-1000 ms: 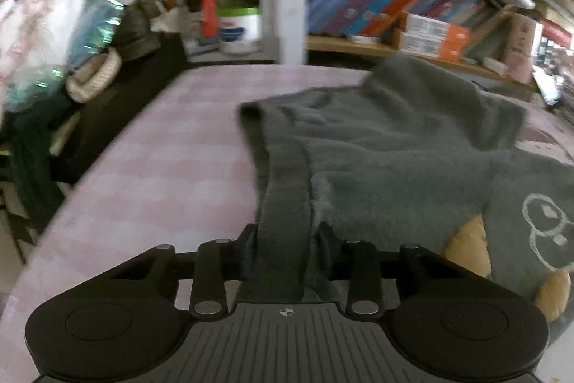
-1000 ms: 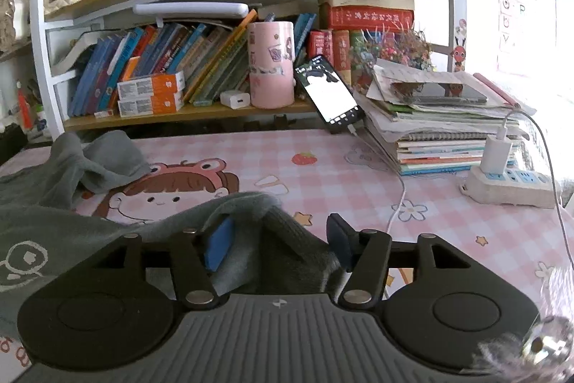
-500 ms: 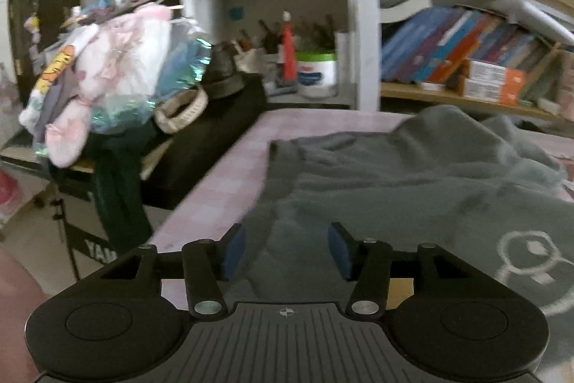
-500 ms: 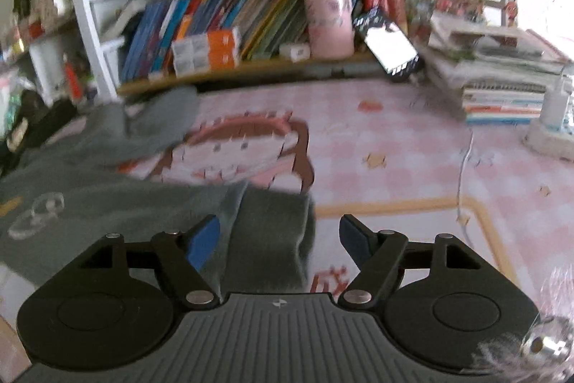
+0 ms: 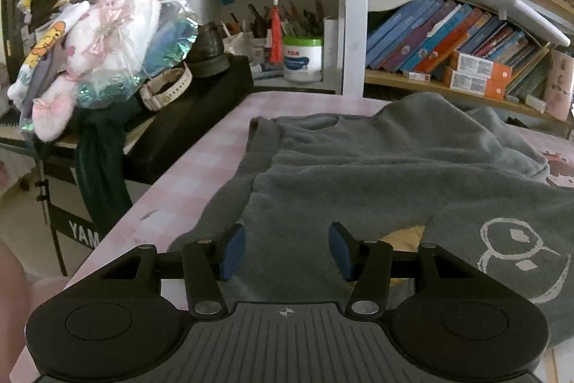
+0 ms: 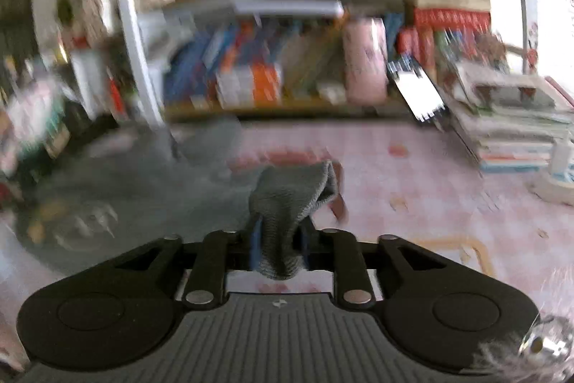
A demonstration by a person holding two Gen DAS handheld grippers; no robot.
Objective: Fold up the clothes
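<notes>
A grey fleece sweater [image 5: 376,167] with a white duck outline lies spread on the pink checked table [image 5: 201,167]. In the left wrist view my left gripper [image 5: 287,252] hovers open over the sweater's near left part, its blue pads [image 5: 233,250] apart and holding nothing. In the blurred right wrist view my right gripper [image 6: 278,246] is shut on a ribbed cuff of the grey sweater [image 6: 290,200], which stands up in a bunch between the fingers. The sweater's body [image 6: 125,189] trails off to the left there.
A bookshelf [image 5: 448,49] runs along the table's far side. Left of the table stand a black keyboard [image 5: 186,117] and a pile of bags and clothes [image 5: 97,60]. At the right lie a stack of books [image 6: 509,121], a phone [image 6: 416,92] and a power strip [image 6: 556,182].
My left gripper let go of the sweater's edge and opened, pulling back to the left. My right gripper closed on the ribbed cuff and lifted it, moving fast.
</notes>
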